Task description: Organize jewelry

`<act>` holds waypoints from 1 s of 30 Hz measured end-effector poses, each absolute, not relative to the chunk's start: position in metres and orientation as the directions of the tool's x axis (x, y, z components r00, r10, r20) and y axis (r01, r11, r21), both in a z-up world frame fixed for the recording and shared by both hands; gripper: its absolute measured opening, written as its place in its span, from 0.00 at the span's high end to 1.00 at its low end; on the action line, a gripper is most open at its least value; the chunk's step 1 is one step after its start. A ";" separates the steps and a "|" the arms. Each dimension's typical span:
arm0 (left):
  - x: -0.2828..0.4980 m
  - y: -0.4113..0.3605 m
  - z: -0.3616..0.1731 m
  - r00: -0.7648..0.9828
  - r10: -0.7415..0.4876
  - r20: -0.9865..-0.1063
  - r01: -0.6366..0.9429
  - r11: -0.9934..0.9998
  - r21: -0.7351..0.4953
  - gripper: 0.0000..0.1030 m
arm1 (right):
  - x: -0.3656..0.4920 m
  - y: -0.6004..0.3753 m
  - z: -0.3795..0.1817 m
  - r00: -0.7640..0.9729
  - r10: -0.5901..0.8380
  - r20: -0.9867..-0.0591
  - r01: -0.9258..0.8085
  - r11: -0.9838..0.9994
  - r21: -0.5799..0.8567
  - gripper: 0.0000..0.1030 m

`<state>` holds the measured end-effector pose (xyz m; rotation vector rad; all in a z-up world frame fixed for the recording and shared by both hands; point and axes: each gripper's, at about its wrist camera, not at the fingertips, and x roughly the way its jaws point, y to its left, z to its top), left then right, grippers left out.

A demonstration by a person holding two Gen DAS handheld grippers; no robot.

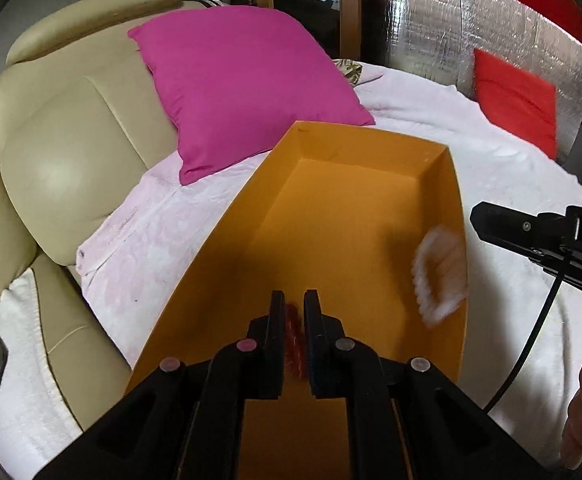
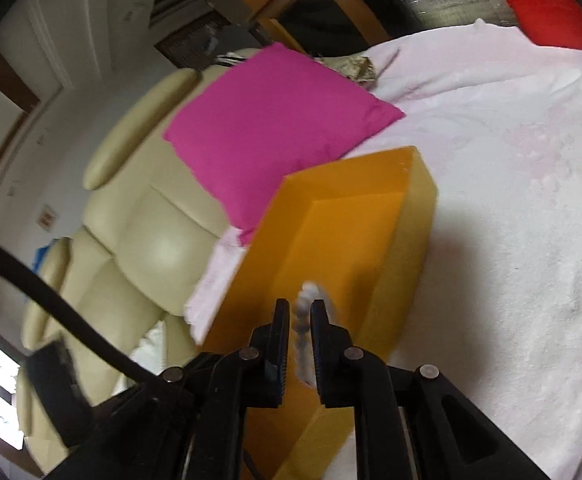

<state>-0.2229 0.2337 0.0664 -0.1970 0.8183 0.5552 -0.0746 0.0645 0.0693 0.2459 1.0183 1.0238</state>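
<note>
The left hand-held gripper [image 1: 294, 320] pinches a red beaded piece [image 1: 293, 340] over the near end of the orange box [image 1: 227, 224]. The right hand-held gripper [image 2: 299, 322] holds a white bead strand [image 2: 305, 312] between narrowly parted pads, above the box's near right wall; the blurred strand hangs inside that wall. The box's long axis runs away toward the magenta cushion [image 1: 243, 84], which touches its far left corner. White bedding [image 1: 503, 168] lies open right of the box.
</note>
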 end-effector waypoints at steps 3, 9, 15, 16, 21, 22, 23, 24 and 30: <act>-0.225 0.229 0.072 0.551 0.427 -0.717 -0.545 0.835 0.078 0.84 | -0.067 0.064 0.063 0.141 0.784 -0.605 -0.571 0.563 0.597 0.77; -0.220 0.213 0.094 0.590 0.454 -0.667 -0.529 0.842 0.105 0.76 | -0.055 0.038 0.073 0.195 0.774 -0.603 -0.562 0.592 0.578 0.74; -0.212 0.185 0.117 0.636 0.464 -0.617 -0.498 0.857 0.131 0.75 | -0.043 -0.006 0.089 0.265 0.756 -0.598 -0.534 0.632 0.561 0.74; -0.210 0.178 0.122 0.647 0.462 -0.607 -0.488 0.862 0.136 0.75 | -0.041 -0.017 0.092 0.276 0.752 -0.599 -0.528 0.639 0.559 0.74; -0.200 0.149 0.140 0.684 0.452 -0.573 -0.451 0.879 0.156 0.68 | -0.030 -0.060 0.104 0.334 0.731 -0.595 -0.488 0.674 0.555 0.63; -0.198 0.144 0.142 0.689 0.451 -0.567 -0.445 0.881 0.161 0.65 | -0.028 -0.069 0.107 0.349 0.728 -0.591 -0.480 0.680 0.554 0.58; -0.196 0.137 0.145 0.695 0.450 -0.561 -0.437 0.884 0.167 0.63 | -0.027 -0.078 0.109 0.364 0.723 -0.587 -0.474 0.686 0.551 0.54; -0.194 0.131 0.148 0.703 0.446 -0.555 -0.428 0.887 0.171 0.63 | -0.026 -0.083 0.112 0.374 0.719 -0.586 -0.471 0.691 0.548 0.54; -0.174 0.095 0.156 0.729 0.411 -0.548 -0.368 0.910 0.193 0.62 | -0.017 -0.142 0.125 0.444 0.685 -0.578 -0.431 0.729 0.532 0.54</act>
